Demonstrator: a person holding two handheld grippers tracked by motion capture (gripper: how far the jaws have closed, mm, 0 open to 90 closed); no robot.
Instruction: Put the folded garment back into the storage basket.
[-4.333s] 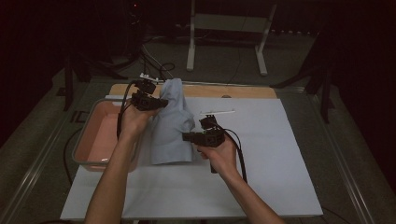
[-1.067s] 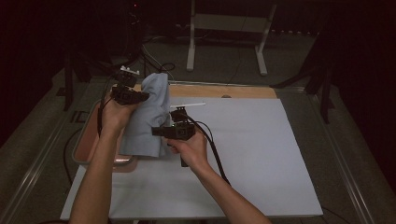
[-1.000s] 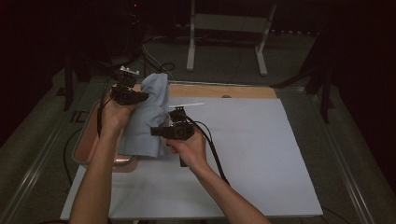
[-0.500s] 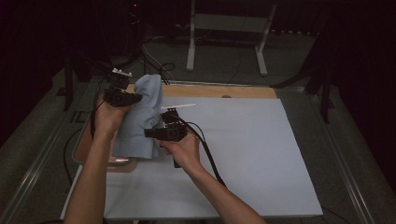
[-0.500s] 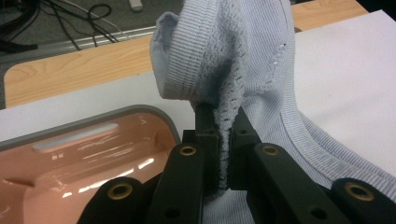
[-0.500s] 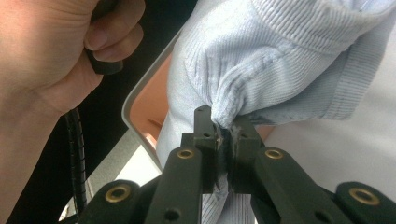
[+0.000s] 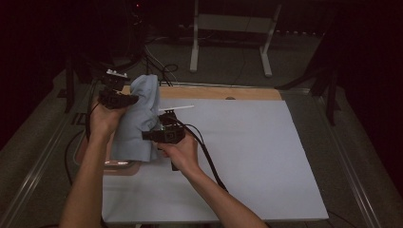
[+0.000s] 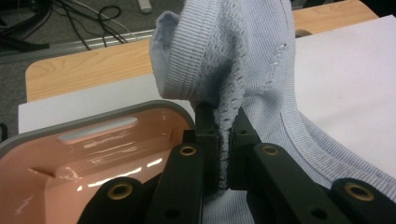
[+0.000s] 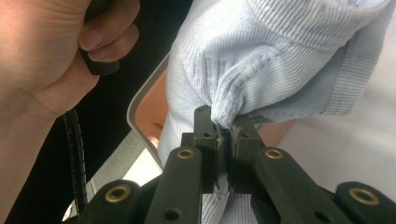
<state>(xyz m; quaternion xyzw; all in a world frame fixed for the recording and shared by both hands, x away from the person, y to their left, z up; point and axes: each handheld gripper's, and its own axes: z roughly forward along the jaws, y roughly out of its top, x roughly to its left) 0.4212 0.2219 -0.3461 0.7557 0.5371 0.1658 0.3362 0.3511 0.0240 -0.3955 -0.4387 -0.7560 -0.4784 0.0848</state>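
white table [image 7: 247,156] | pale-blue knit garment [image 7: 140,118] | no legible writing, labels

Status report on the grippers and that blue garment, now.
Left gripper and right gripper both shut on the light blue knit garment. Garment held up over the pink bin. Nothing in the way.

garment [image 7: 138,118] above tub [image 7: 111,166], on table [image 7: 247,142]
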